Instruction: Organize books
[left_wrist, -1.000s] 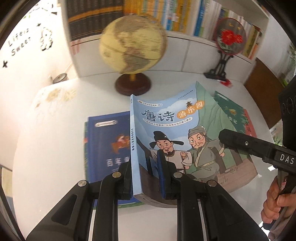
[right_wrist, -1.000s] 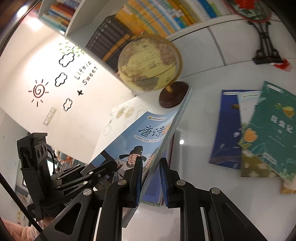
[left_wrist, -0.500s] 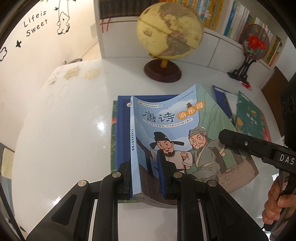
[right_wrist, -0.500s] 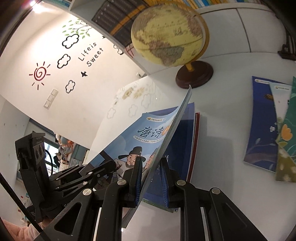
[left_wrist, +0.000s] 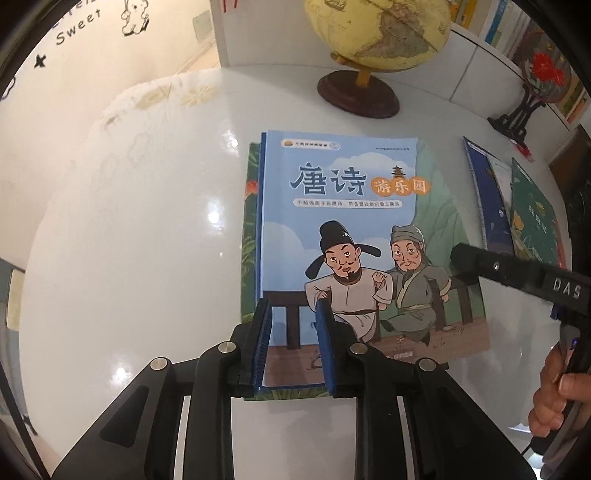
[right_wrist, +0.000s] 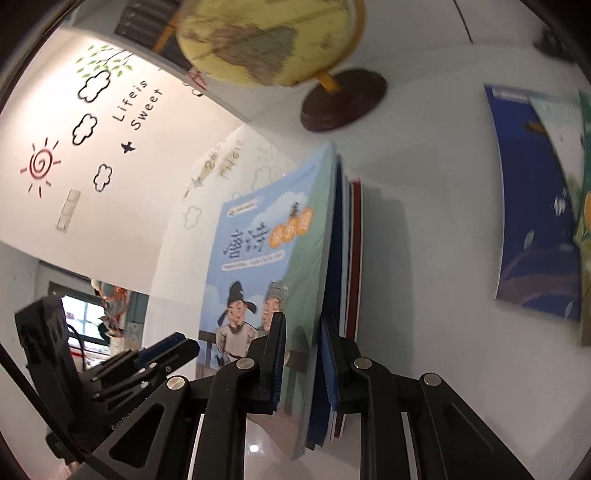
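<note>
A light blue picture book (left_wrist: 351, 206) with two cartoon men on its cover lies flat on a stack. A green book (left_wrist: 249, 240) peeks out beneath it on the white table (left_wrist: 129, 240). My left gripper (left_wrist: 291, 306) straddles the book's near left corner. Its jaws are opening, and the blue pads stand apart from the spine. In the right wrist view the same book (right_wrist: 258, 258) rests on dark blue and red-edged books (right_wrist: 354, 258). My right gripper (right_wrist: 303, 325) is shut on the book's right edge; it also shows in the left wrist view, right gripper (left_wrist: 461, 258).
A yellow globe (left_wrist: 369, 37) on a dark wooden base stands behind the stack. More books (left_wrist: 491, 206) lie fanned out at the right, seen again as loose books (right_wrist: 535, 221). A red ornamental fan (left_wrist: 543, 74) stands before the bookshelf. A person's hand (left_wrist: 554, 391) grips the right tool.
The blue book came down from a tilt to lie flat on the stack. My left jaws, shut on its spine before, have parted. Both grippers sank toward the table.
</note>
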